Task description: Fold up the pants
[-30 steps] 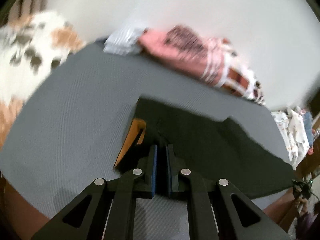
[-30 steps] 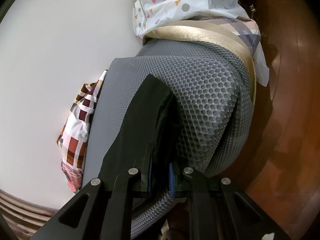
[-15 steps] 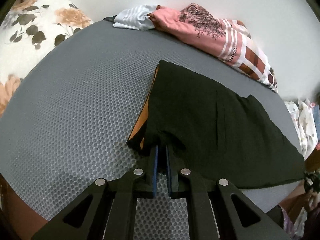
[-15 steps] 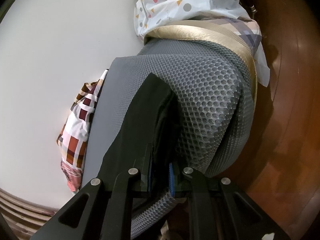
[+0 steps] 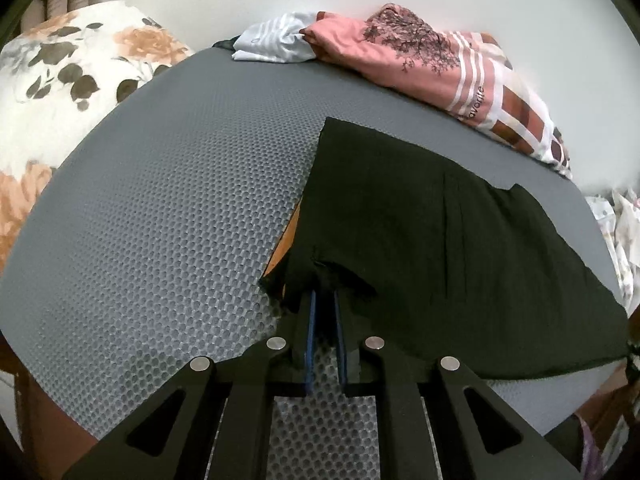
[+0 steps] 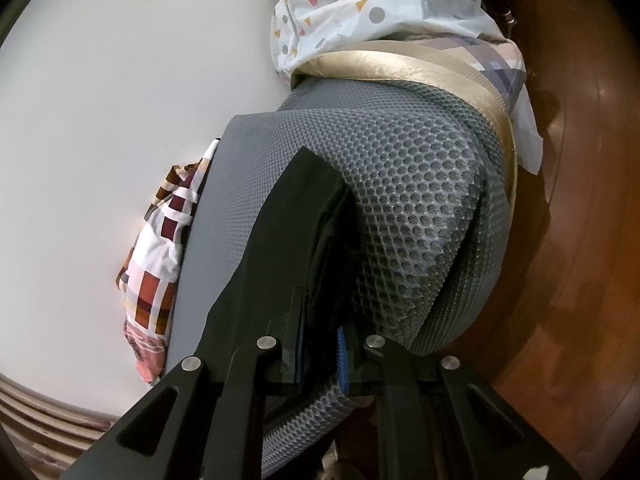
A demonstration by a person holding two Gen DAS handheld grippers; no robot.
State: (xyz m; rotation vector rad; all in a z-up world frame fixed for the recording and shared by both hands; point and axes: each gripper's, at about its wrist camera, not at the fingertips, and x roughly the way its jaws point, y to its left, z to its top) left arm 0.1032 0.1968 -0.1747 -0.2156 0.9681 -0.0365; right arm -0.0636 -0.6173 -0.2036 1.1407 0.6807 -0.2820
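Pants: black pants [image 5: 420,232] lie flat on the grey mesh mattress [image 5: 168,216] — an orange lining [image 5: 286,236] shows at the left edge.
Left tongs [image 5: 325,300]: clenched on a bunched corner of the pants.
Right tongs [image 6: 320,344]: clamped on the other end, at the mattress edge.
Behind: pink shirt [image 5: 404,52] by the wall.

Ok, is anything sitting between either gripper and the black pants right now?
Nothing visible. The left gripper is shut on the black pants at one corner, and the right gripper clamps the other end at the gray mattress edge.
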